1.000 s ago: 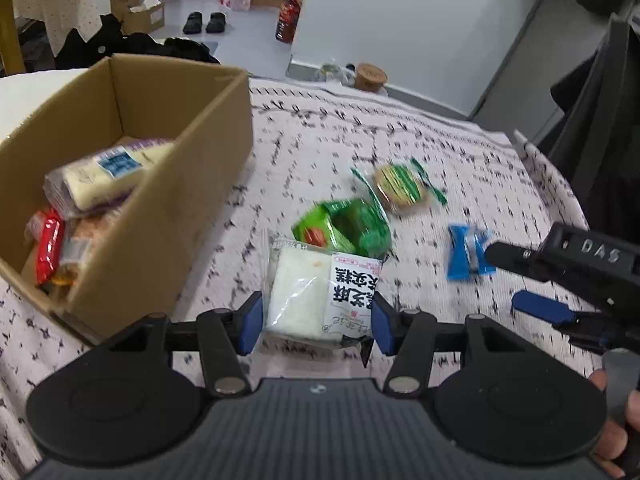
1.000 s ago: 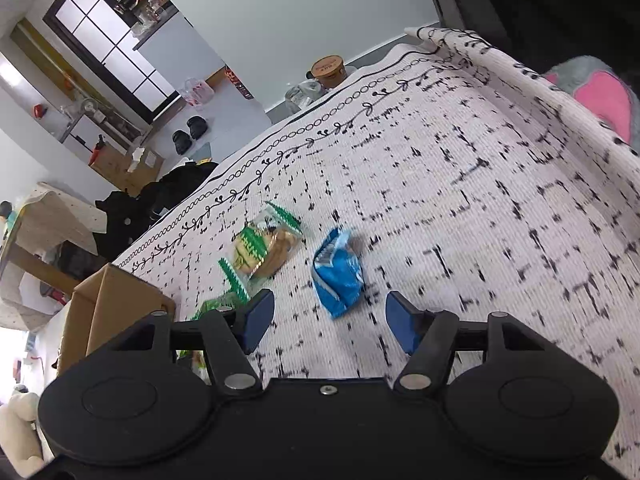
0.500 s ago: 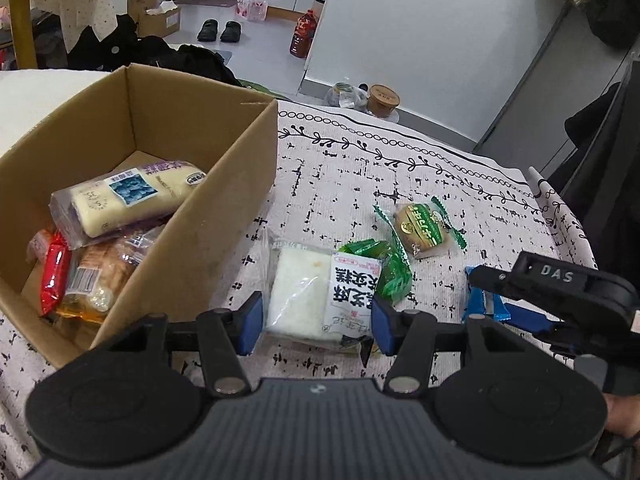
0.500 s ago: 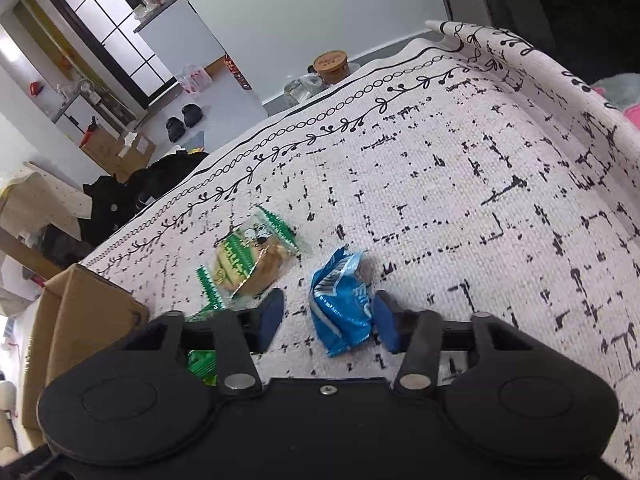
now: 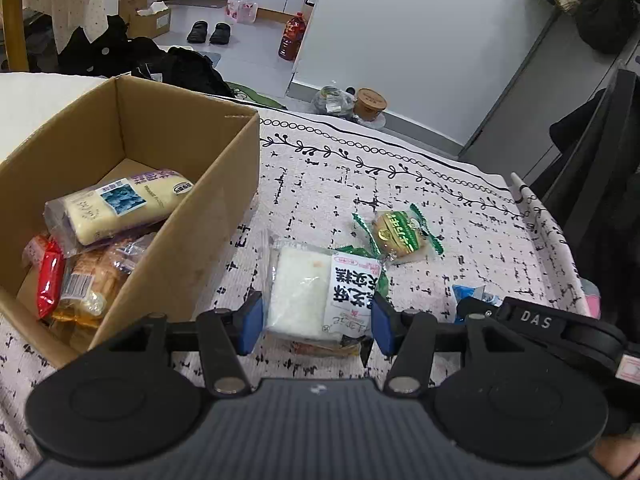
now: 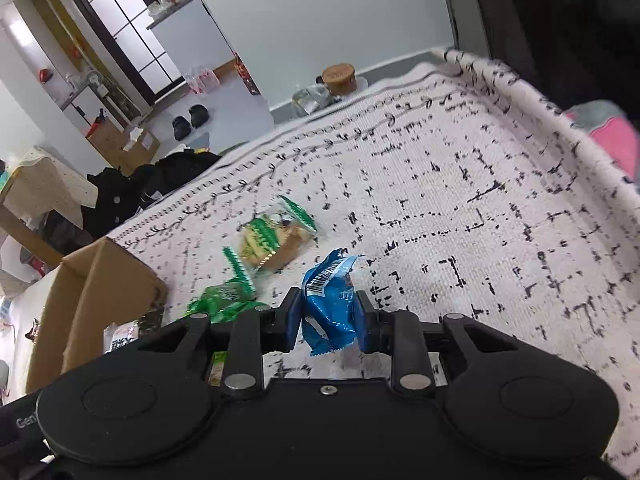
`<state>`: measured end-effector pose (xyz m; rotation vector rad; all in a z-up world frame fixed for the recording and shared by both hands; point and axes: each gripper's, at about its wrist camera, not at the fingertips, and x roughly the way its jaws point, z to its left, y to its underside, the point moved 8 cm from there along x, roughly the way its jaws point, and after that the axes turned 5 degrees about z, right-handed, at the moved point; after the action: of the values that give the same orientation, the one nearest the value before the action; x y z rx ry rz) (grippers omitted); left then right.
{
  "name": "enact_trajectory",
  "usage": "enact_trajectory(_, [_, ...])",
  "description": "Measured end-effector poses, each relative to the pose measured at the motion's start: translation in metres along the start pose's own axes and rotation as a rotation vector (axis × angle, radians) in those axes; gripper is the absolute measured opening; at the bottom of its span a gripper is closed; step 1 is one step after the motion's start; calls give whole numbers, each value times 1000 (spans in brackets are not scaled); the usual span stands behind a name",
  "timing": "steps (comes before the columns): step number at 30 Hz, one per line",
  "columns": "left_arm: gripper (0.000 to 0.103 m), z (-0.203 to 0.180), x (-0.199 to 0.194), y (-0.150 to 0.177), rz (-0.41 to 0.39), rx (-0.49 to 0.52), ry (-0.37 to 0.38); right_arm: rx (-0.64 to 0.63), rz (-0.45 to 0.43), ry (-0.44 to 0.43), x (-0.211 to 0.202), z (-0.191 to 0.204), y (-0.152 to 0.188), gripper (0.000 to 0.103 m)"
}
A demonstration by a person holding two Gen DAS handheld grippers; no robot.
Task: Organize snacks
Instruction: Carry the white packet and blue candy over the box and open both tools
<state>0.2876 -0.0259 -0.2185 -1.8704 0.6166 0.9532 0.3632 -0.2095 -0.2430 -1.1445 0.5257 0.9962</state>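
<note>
So we've got both hands loaded right now. Our left hand-held gripper [image 5: 318, 322] is clamped on the white bread packet [image 5: 320, 292], pads pressed against both its sides, and it sits just beside the cardboard box [image 5: 208, 216] on the patterned cloth [image 5: 460, 216]. Our right hand-held gripper [image 6: 327, 320] is squeezed tight on the little blue snack packet [image 6: 330, 312], which looks lifted just clear of the cloth.

The box already has a few things in it: a long pale bread roll [image 5: 120, 204] on top, a red packet [image 5: 50, 284] and something orange-ish underneath. Two snacks are loose on the cloth: the round cake in the green-trimmed wrapper [image 5: 398, 232] and a green packet [image 6: 222, 300] close to the box.

We'd say we're mid-pick, carry stage next. Both packets need to swing over the near box wall and get dropped in. The wrappers look crinkly and slippery, so the blue one could slide out if we rush.
</note>
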Motion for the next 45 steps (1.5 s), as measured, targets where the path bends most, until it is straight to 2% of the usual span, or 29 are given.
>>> enact_trajectory(9, [54,3,-41,-16,-65,2,58,9,-48,-17,-41,32,11,27])
enact_trajectory(23, [54,43,-98,-49,-142,-55,106,-51,-120,-64,-71,110,7,27])
enact_trajectory(33, [54,79,-125,-71,-185,-82,78,-97,-116,-95,-59,163,15,27])
enact_trajectory(45, [54,129,-116,-80,-164,-192,75,-142,-61,-127,-34,207,29,27])
